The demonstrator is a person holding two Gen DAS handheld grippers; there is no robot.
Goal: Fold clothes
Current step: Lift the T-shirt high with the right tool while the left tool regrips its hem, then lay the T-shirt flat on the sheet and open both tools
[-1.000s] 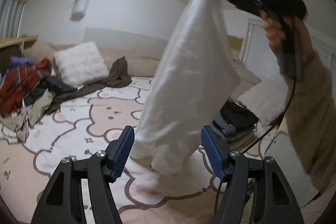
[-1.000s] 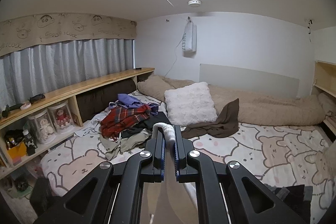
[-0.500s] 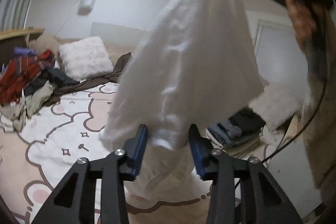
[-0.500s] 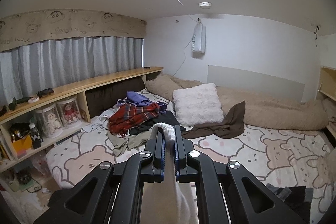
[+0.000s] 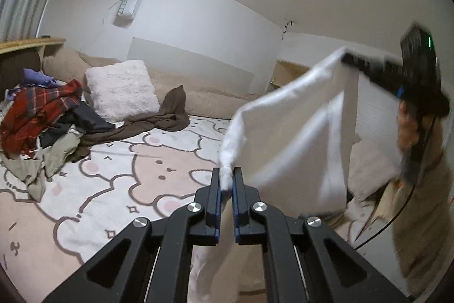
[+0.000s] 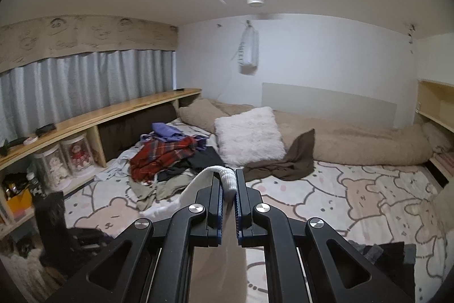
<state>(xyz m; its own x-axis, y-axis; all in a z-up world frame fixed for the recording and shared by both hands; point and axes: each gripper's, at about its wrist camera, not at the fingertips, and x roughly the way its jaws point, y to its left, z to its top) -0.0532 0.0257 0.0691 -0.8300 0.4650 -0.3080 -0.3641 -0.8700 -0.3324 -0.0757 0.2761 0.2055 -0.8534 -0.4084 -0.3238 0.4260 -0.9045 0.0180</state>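
The left gripper (image 5: 227,183), open a second ago, is now pinching the white garment (image 5: 295,138); the right gripper (image 6: 227,183) is still clamping its other corner.

Lettering is seen on the white elongated pouch hung by a cord on the back wall (image 5: 129,6), running lengthwise along its face; in the left wrist view it is blurred and no word can be made out with certainty. The same white pouch (image 6: 249,53) is shown in the right wrist view, where a vertical line of grey capitals is visible but too smeared to be read. Line drawings of cartoon faces, with faint scribbled lettering between them, are printed on the beige fabric valance above the grey curtains (image 6: 85,36); none of that lettering is legible. No brand, number or sign can be read elsewhere.
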